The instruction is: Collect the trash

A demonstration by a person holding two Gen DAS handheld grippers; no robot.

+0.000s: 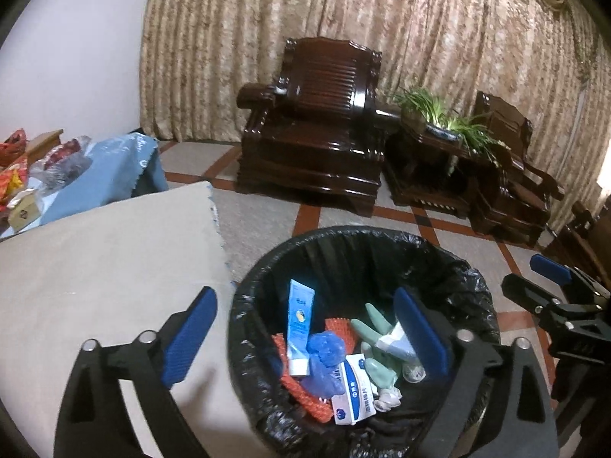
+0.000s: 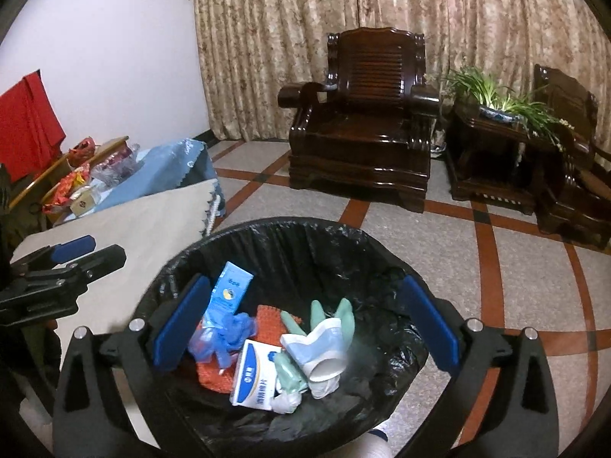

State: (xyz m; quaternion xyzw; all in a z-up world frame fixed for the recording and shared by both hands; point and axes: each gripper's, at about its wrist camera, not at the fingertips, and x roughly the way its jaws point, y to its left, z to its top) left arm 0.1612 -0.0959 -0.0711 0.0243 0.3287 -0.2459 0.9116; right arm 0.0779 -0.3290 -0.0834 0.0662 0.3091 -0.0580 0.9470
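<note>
Both tongs hang over the trash bin (image 1: pixel 469 278) with their jaws spread wide and nothing between them. From the left wrist view, the left gripper (image 1: pixel 305 337) fills the bottom of the frame, one blue pad low on the left over the beige tablecloth (image 1: pixel 107 267) and the other inside the bin's mouth. From the right wrist view, the right gripper (image 2: pixel 305 328) sits low in the frame with both blue pads over the bin. The bin has a black bag (image 2: pixel 290 244) pulled over its rim and stands in the lower middle of both frames, just beside the cloth's edge. Down in the bag lie a light blue tube (image 1: pixel 299 328), a crumpled blue glove (image 2: pixel 229 328), an orange mesh piece (image 2: pixel 214 376), a white and blue box (image 2: pixel 256 378), a pale green glove (image 2: pixel 340 315), a paper cup (image 2: pixel 324 343) and a bit of white tissue (image 1: pixel 387 397). The tube leans against the bag's left side. The box lies on top of the mesh. In the upper middle of each frame stands a dark wooden armchair (image 2: pixel 366 122) before a tan curtain (image 2: pixel 382 4). A green plant (image 2: pixel 492 95) sits on a small dark table (image 2: pixel 492 160) to the right of the chair. At the far left, a blue cloth (image 1: pixel 110 171) holds some bright wrapped things.
</note>
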